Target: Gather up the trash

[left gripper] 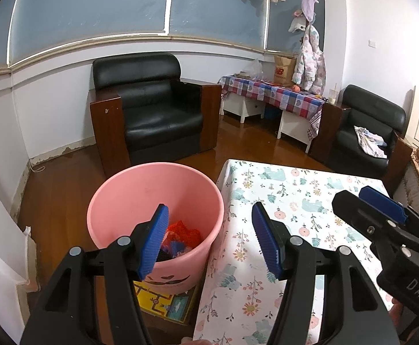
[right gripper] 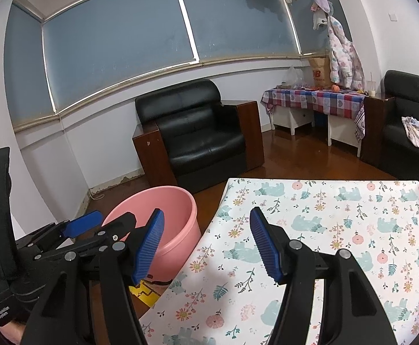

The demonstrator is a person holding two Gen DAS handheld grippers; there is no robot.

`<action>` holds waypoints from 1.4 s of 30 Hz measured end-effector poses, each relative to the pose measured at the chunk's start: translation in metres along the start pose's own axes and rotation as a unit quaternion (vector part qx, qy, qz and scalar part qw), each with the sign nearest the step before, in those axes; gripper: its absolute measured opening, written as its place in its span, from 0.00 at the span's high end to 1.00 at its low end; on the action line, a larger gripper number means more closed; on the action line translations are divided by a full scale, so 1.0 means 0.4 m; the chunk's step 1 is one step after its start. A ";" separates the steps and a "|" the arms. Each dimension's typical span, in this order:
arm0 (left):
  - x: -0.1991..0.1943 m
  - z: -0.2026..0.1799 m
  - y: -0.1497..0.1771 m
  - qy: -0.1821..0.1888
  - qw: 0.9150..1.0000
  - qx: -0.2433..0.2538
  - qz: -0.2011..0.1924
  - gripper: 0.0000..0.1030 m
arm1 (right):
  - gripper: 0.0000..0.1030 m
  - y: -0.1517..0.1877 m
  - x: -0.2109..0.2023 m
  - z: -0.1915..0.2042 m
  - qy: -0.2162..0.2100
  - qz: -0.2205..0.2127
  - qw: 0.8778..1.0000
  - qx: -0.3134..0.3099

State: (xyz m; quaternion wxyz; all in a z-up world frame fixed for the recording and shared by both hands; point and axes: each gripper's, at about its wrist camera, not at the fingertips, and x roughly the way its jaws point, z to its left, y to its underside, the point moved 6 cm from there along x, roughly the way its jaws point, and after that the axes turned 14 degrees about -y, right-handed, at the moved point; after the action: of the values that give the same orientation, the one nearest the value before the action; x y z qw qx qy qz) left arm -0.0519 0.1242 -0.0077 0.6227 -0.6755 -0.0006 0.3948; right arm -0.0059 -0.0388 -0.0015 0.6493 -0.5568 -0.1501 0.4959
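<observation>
My left tool (left gripper: 209,241) hangs with its blue pads spread wide and nothing between them, one pad over the mouth of the pink bin (left gripper: 117,198), the other over the tabletop (left gripper: 304,201). My right tool (right gripper: 205,243) is just as wide apart and empty, poised above the tabletop's left edge; from the left wrist I see it at the right, low over the cloth.

The trash (left gripper: 182,237) lies in the bottom of the bin: a red, mesh-like piece with some blue scraps beside it, too jumbled for me to count. The one bin stands on the floor just beside the tabletop, resting partly on a yellow printed sheet (left gripper: 163,302).

The tabletop wears a white cloth printed with pale bears and flowers. Around it I see a glossy brown wooden floor (left gripper: 65,178), white walls and a row of blue window blinds (right gripper: 117,46). I count two black leather armchairs (left gripper: 151,106), the far right one carrying a crumpled cloth (left gripper: 371,142). One side table (left gripper: 272,92) with a checked cover stands between them, a paper bag (left gripper: 284,70) on it and a child's jacket (left gripper: 310,63) hanging above.
</observation>
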 end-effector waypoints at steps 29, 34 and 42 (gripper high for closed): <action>-0.128 -0.058 0.010 0.022 0.999 0.024 -0.035 0.41 | 0.41 -0.020 -0.146 0.017 0.009 -0.032 0.999 -0.003; -0.128 -0.061 0.011 0.021 0.999 0.027 -0.035 0.41 | 0.41 -0.013 -0.150 0.019 0.008 -0.031 0.999 -0.002; -0.113 -0.081 0.014 0.022 0.999 0.038 -0.027 0.41 | 0.41 -0.010 -0.136 0.000 0.009 -0.024 1.000 0.006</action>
State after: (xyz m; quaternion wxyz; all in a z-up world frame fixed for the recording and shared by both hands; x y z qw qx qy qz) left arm -0.0684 0.0737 0.0089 0.6582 -0.6596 0.0100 0.3628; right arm -0.0293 -0.0823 0.0212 0.6655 -0.5539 -0.1546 0.4759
